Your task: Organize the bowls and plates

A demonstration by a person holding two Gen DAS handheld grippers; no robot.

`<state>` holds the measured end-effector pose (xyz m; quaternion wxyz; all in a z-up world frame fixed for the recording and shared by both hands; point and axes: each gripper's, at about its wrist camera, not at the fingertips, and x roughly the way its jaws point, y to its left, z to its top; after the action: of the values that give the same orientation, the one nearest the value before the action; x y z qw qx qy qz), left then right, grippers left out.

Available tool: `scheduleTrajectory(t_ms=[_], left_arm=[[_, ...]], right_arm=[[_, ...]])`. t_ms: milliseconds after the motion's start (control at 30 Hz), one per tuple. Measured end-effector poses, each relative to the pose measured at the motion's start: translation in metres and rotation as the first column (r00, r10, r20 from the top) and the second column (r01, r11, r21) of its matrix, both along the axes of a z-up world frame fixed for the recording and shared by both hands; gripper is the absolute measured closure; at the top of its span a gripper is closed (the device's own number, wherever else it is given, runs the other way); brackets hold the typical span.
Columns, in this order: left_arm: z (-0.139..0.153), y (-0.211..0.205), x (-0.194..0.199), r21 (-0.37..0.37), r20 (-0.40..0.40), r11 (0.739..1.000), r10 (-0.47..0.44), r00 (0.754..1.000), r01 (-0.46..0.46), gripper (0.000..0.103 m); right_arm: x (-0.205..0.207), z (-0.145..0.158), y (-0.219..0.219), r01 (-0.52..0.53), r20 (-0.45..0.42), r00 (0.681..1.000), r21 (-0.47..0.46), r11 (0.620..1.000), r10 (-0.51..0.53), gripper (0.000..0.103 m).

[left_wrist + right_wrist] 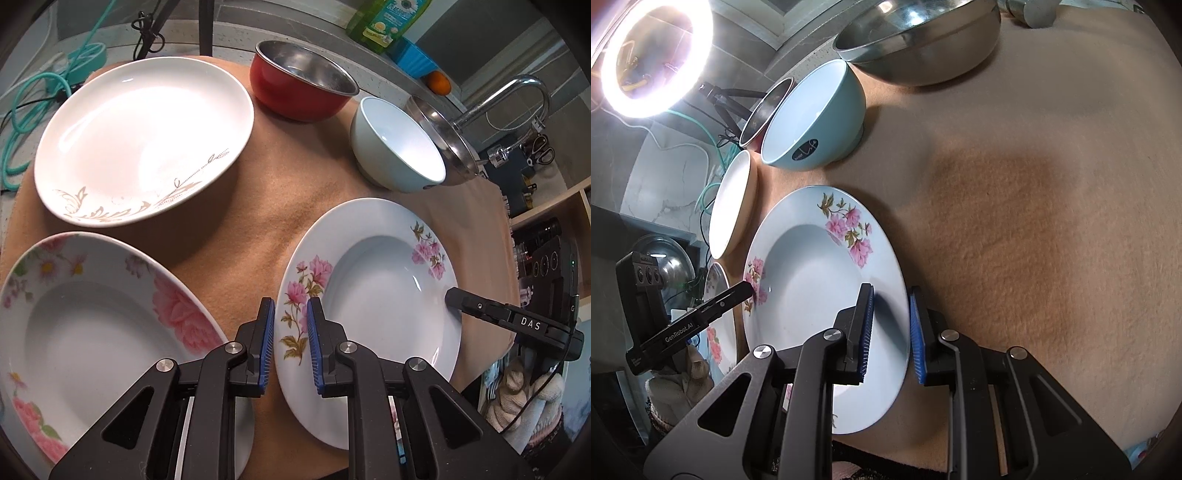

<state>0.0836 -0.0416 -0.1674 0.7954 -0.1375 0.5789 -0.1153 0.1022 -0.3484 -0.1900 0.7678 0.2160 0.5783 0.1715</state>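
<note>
Blue bowl and steel bowl stand beyond floral plate.

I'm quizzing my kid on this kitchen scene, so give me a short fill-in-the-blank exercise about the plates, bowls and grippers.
1. The right gripper has its open jaws on either side of the rim of the pink-flowered ____.
2. The metal-lined bowl behind the gold-patterned plate is ____ on the outside.
3. The left gripper holds ____.
4. The light blue bowl sits next to a large ____ bowl.

Missing words: plate; red; nothing; steel
</note>
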Motion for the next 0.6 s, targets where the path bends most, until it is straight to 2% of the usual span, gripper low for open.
scheduleTrajectory(t_ms=[600], left_arm=[[0.001, -0.007, -0.017, 0.008, 0.01, 1.0, -0.001, 1.0, 0.001, 0.087]], right_arm=[[-0.008, -0.004, 0.002, -0.013, 0.001, 1.0, 0.003, 1.0, 0.013, 0.083]])
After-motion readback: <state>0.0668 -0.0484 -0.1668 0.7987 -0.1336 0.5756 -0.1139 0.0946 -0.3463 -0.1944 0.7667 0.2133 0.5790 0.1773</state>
